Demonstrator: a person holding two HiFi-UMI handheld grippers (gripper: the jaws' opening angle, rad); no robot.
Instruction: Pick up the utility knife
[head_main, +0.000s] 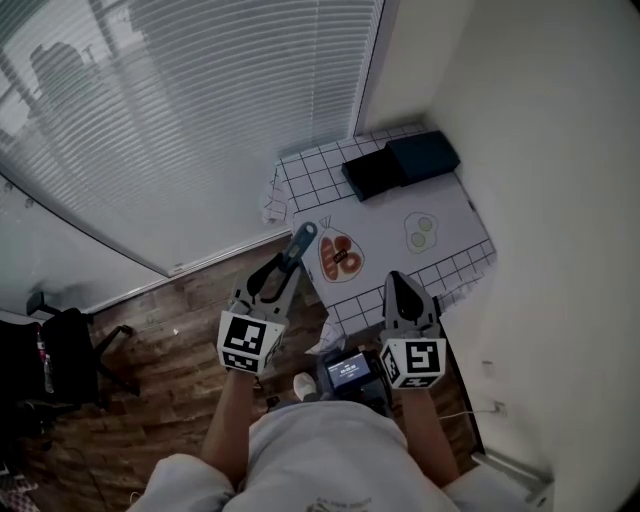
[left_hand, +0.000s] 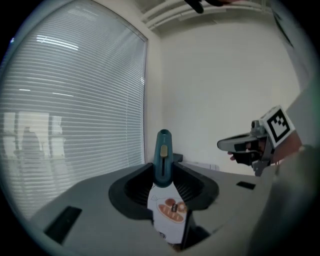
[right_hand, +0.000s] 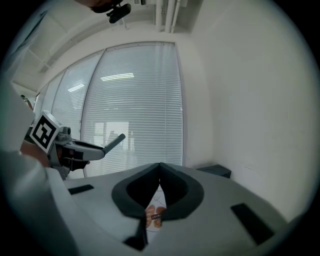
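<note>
Left gripper: fingers grasp teal plastic utility knife above grid-clothed counter; pickup seems done.
Right gripper: fingers clenched, empty.

Counter middle: flat white printed placemat, open above.
Far end: two dark flat boxes block.
Right side: white wall close alongside the grid-checked counter.
</note>
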